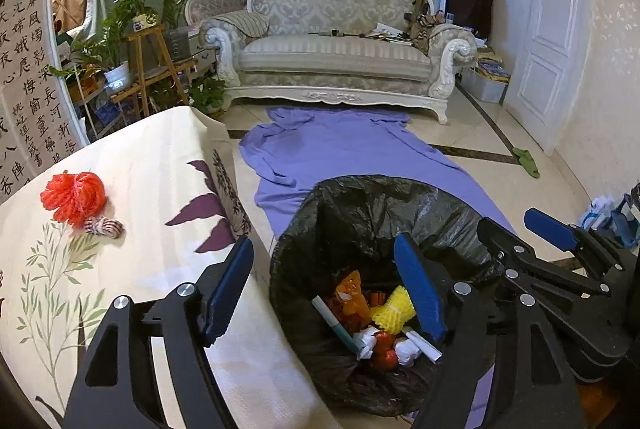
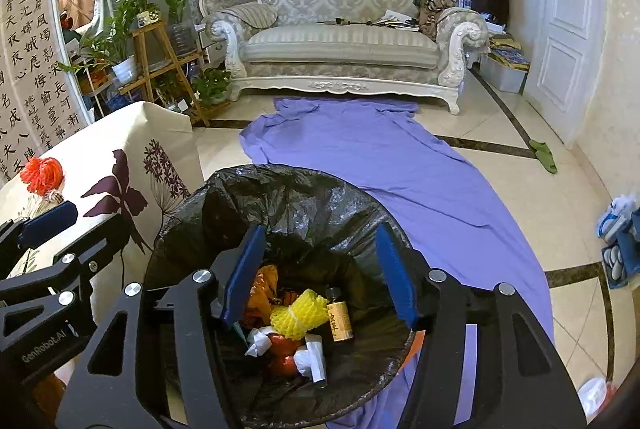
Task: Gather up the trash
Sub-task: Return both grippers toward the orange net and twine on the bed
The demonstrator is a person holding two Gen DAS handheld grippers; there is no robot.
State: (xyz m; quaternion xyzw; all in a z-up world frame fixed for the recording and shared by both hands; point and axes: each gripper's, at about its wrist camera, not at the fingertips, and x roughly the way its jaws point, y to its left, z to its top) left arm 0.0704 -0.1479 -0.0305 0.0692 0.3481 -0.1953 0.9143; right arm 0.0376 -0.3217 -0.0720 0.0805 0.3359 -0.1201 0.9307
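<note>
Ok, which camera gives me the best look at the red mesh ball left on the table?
The left wrist view. There the red mesh ball sits large and unblocked on the tablecloth, beside a small striped wrapper. The right wrist view shows the ball only small and distorted at the left edge.
</note>
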